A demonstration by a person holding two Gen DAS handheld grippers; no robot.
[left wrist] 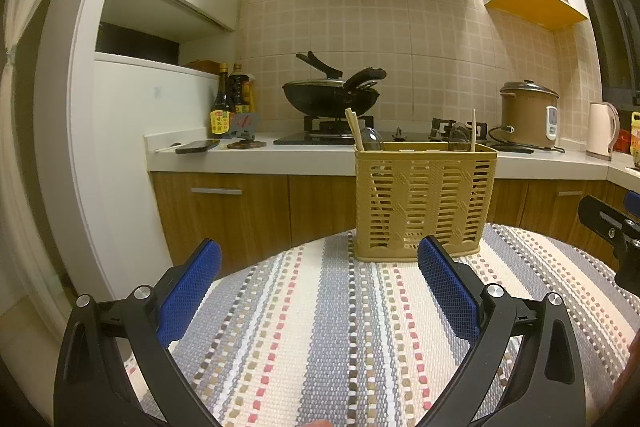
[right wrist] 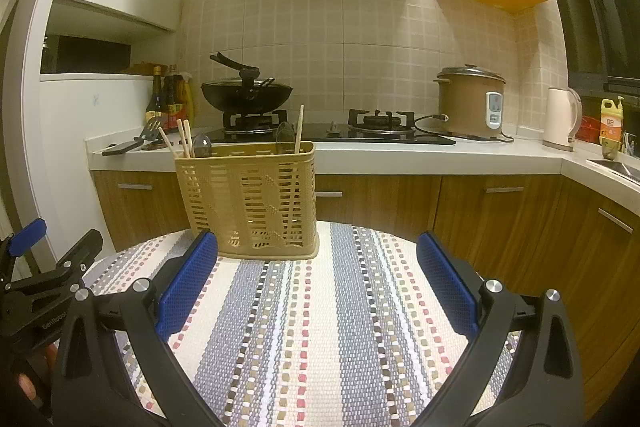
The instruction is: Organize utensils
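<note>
Left gripper (left wrist: 320, 263): held spread wide over the striped cloth (left wrist: 320, 327), nothing pinched.
Right gripper (right wrist: 318, 255): likewise spread, empty.
Utensil basket (left wrist: 424, 203): stood upright on the cloth at 12 to 1 o'clock of the left gripper; chopsticks (left wrist: 354, 131) and spoons (left wrist: 372, 139) are seen inside.
Surroundings: a wok (left wrist: 330, 95) is seen on the stove behind.
Right view only: kettle (right wrist: 562, 123) and yellow bottle (right wrist: 611, 121) are shown fully, at 2 o'clock.

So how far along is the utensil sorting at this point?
It looks done or nearly so: chopsticks and two spoons stand in the tan basket on the striped cloth. Nothing is in hand: the left gripper and right gripper are both open and empty. No loose utensils show on the cloth.
</note>
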